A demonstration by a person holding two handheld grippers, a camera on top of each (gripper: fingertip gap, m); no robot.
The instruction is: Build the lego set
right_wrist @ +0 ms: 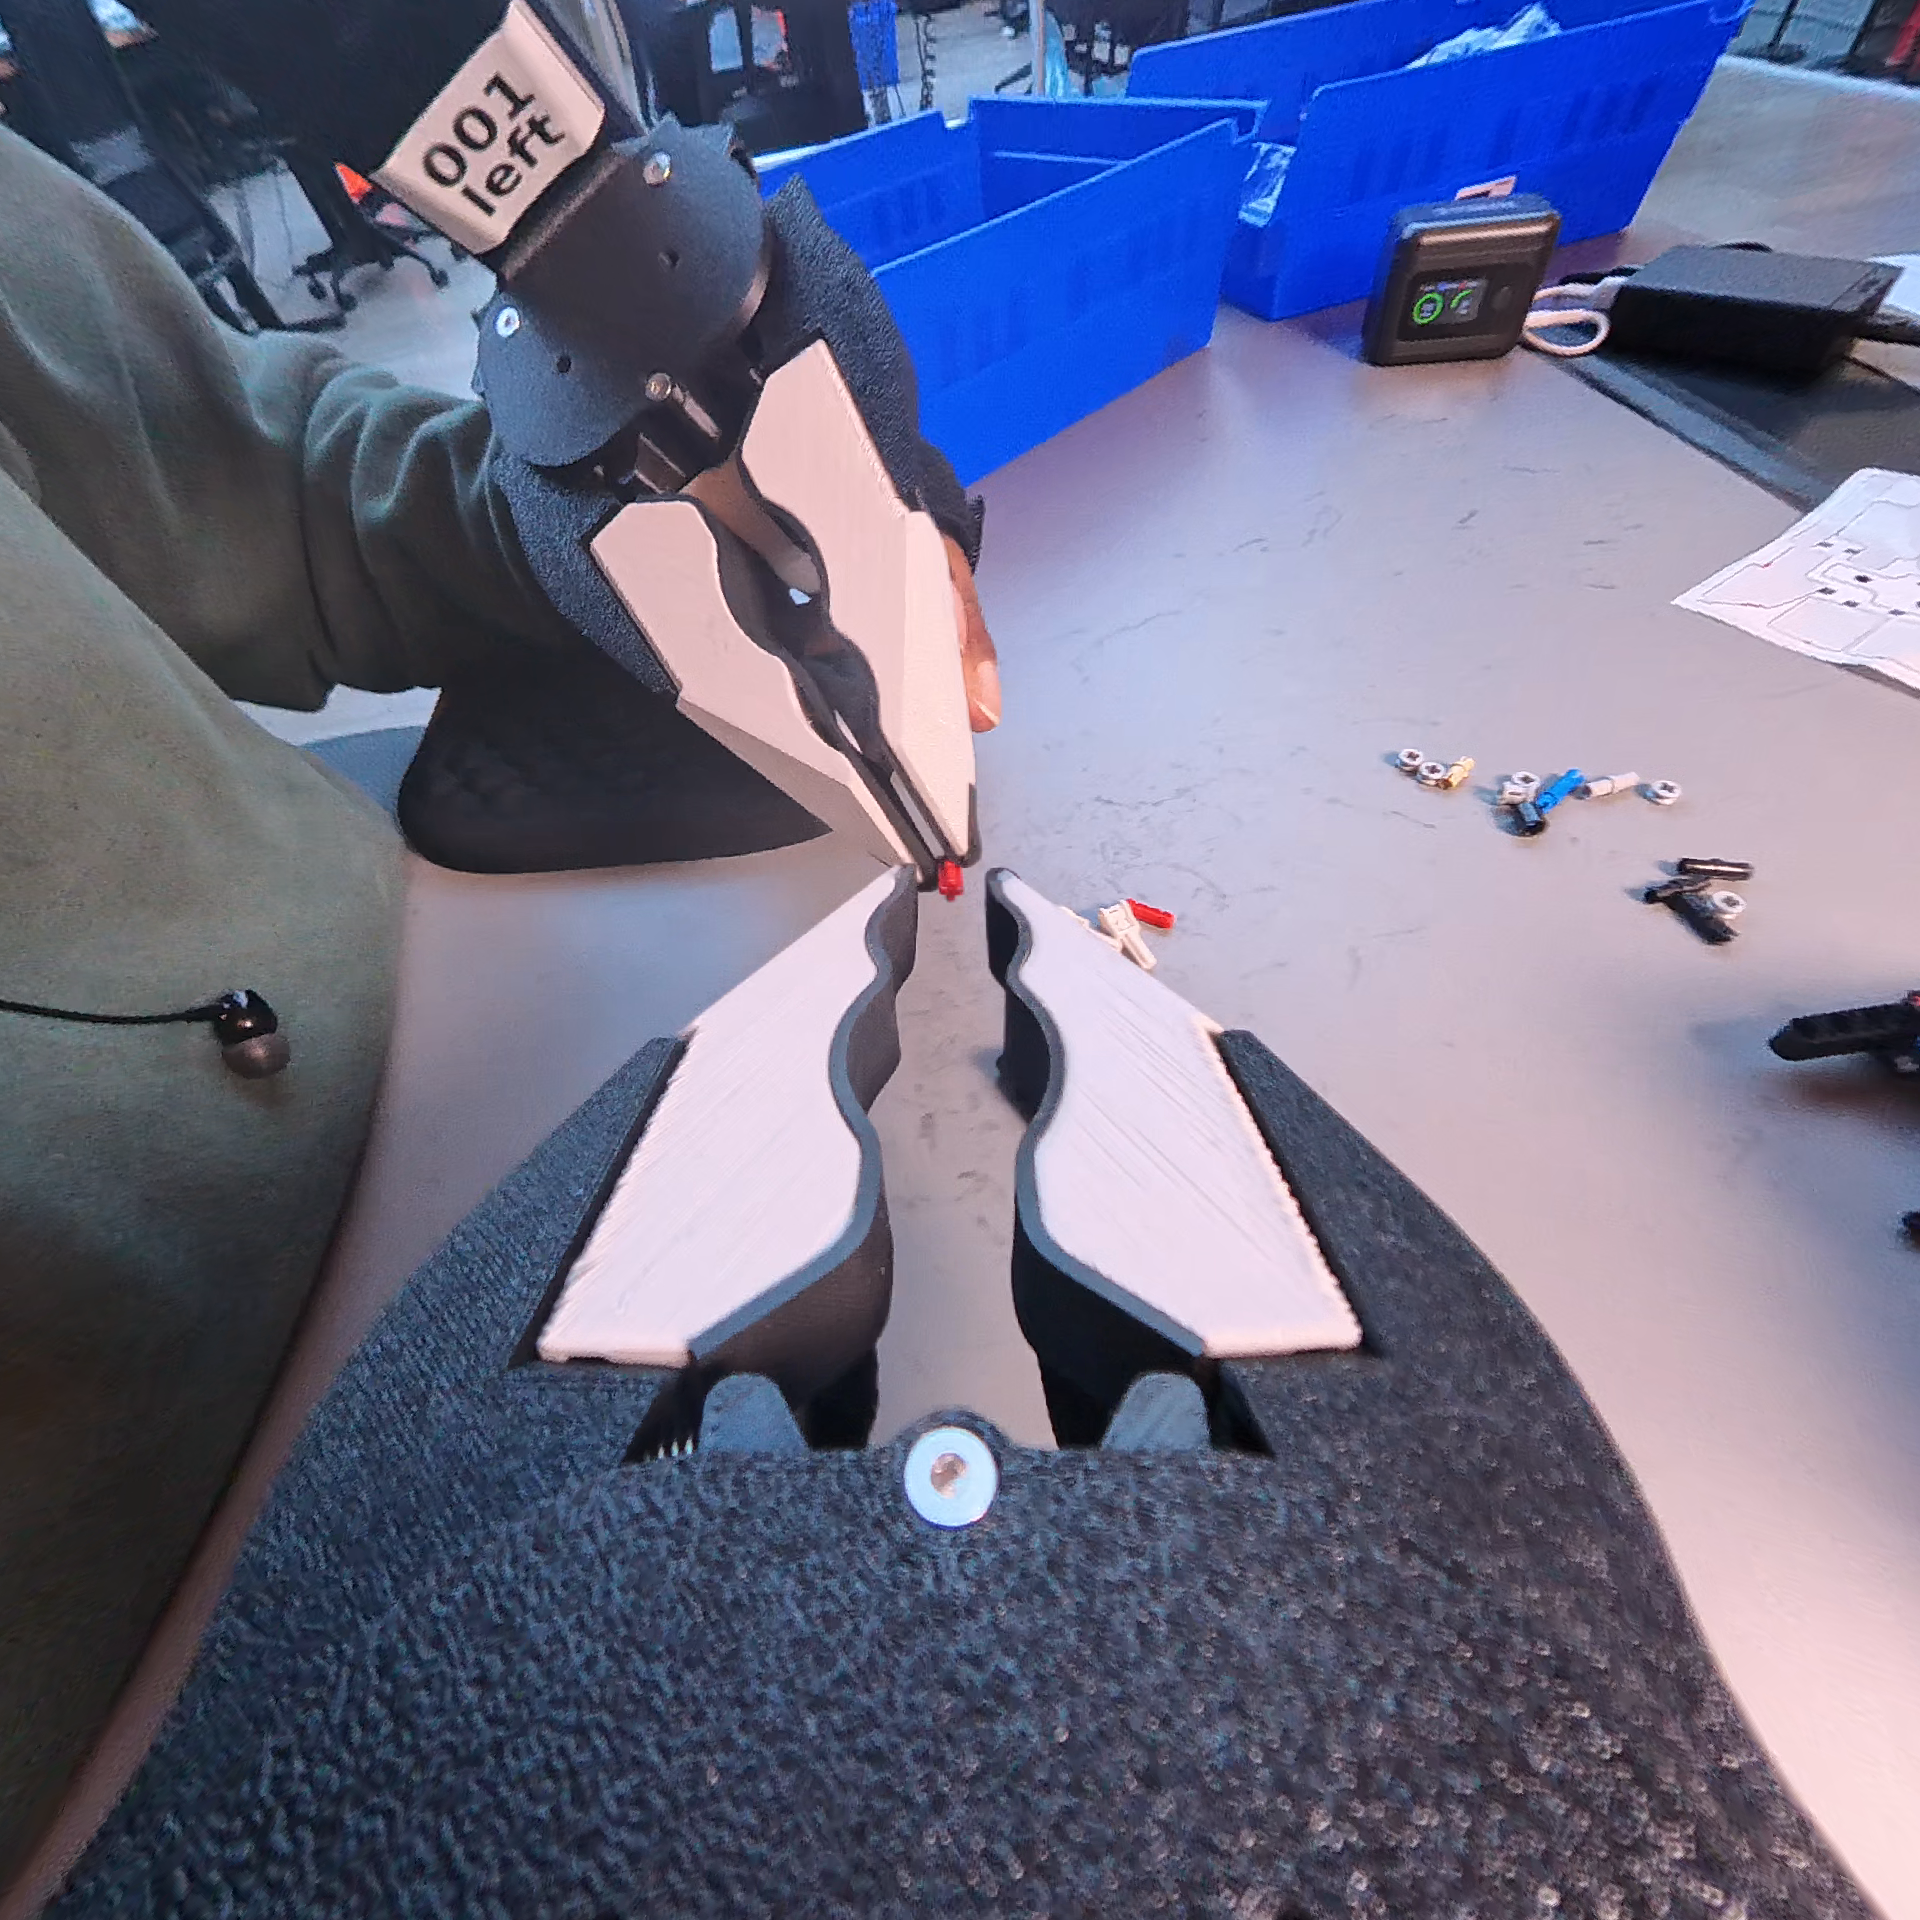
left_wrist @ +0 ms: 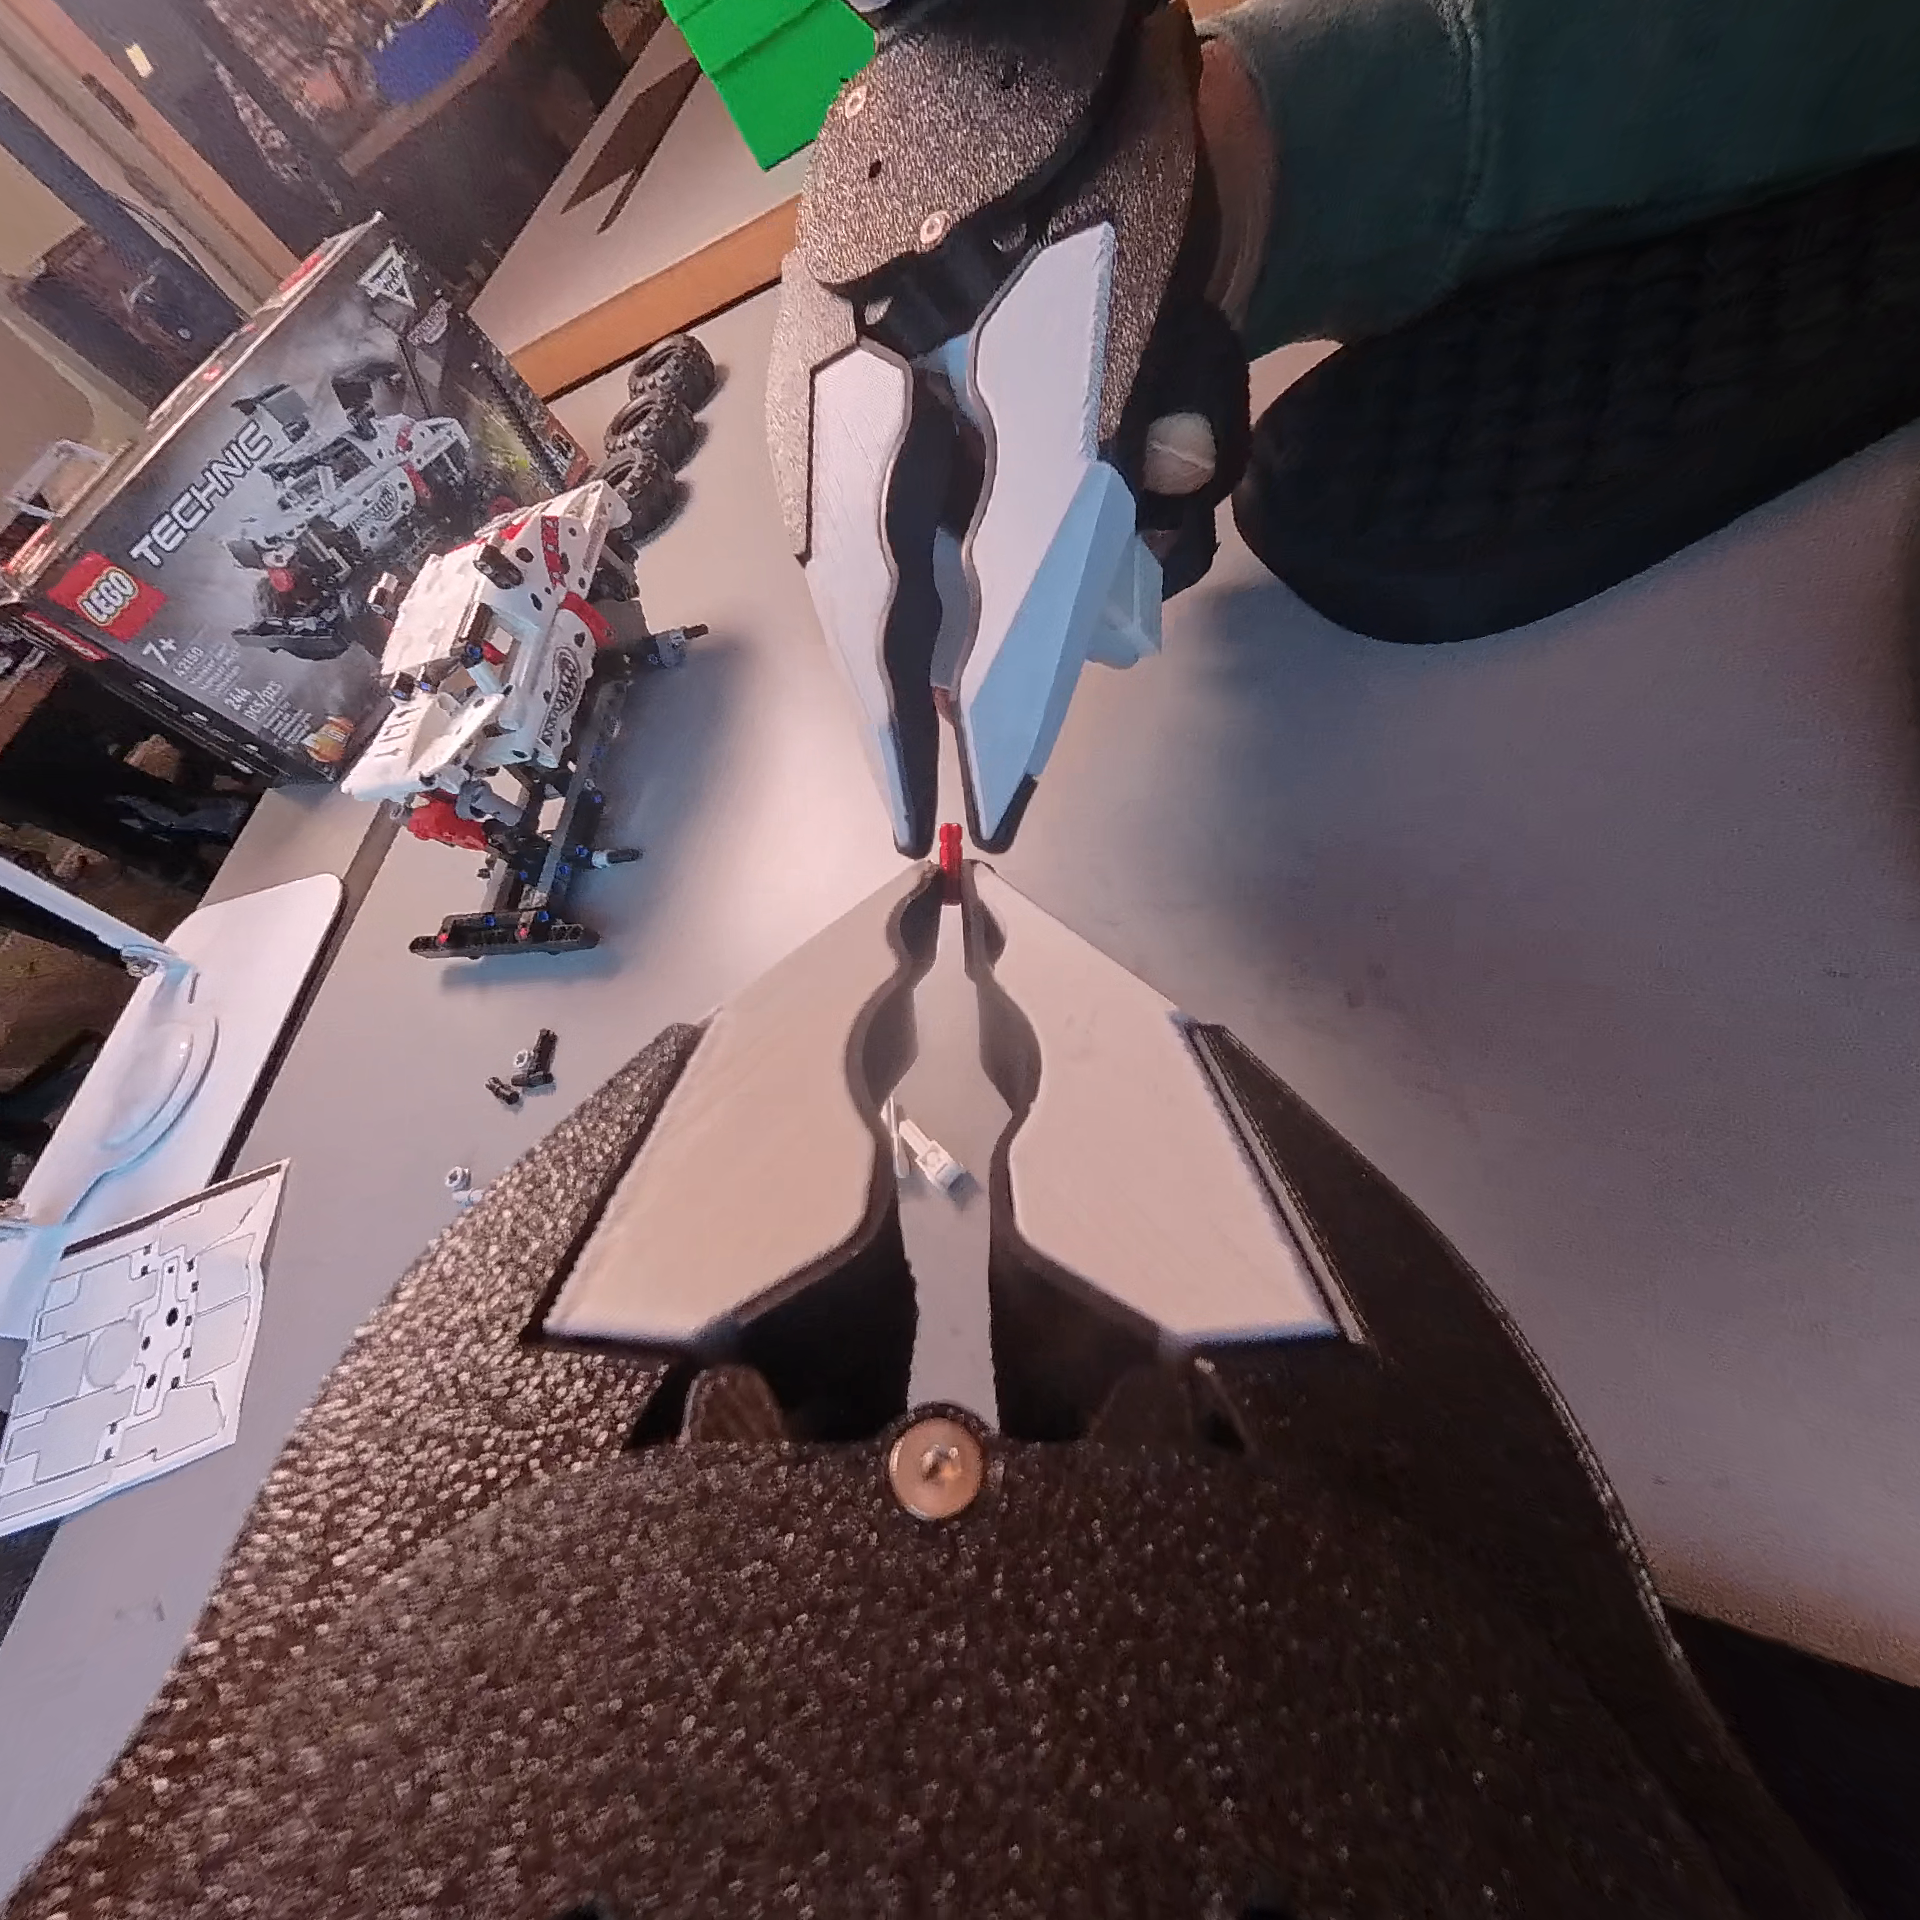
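Left hand-held gripper (left_wrist: pixel 948 891): tips pinching a small red pin (left_wrist: pixel 950 847), held above the counter (left_wrist: pixel 1455 935); pin sticks out past the tips.
Right hand-held gripper (right_wrist: pixel 951 883): jaws spread, narrow gap, nothing gripped; tips just beside the red pin, one either side of it, contact not clear.
Pin axis: long axis runs along the left gripper's fingers, free end toward 12 o'clock in the left wrist view, straight at the right gripper.
Truck model (left_wrist: pixel 499 644): 10 o'clock in the left wrist view, resting on the counter just in front of the set box (left_wrist: pixel 270 499); white spotted body mounted on a black chassis, bare axle ends showing.
Tyres (left_wrist: pixel 665 416): black, lined up near 11 o'clock, behind the model, none fitted.
Loose parts (right_wrist: pixel 1538 790): small pins and bushes scattered at 2 o'clock in the right wrist view; white-and-red connector (right_wrist: pixel 1127 925) just beside the right tip.
Sticker sheet (left_wrist: pixel 135 1340): 8 o'clock, left wrist view.
Progress: judged late-stage; body and frame done, wheels and small pins left.
Step in hand: probably passing or regripping the red pin between the grippers.
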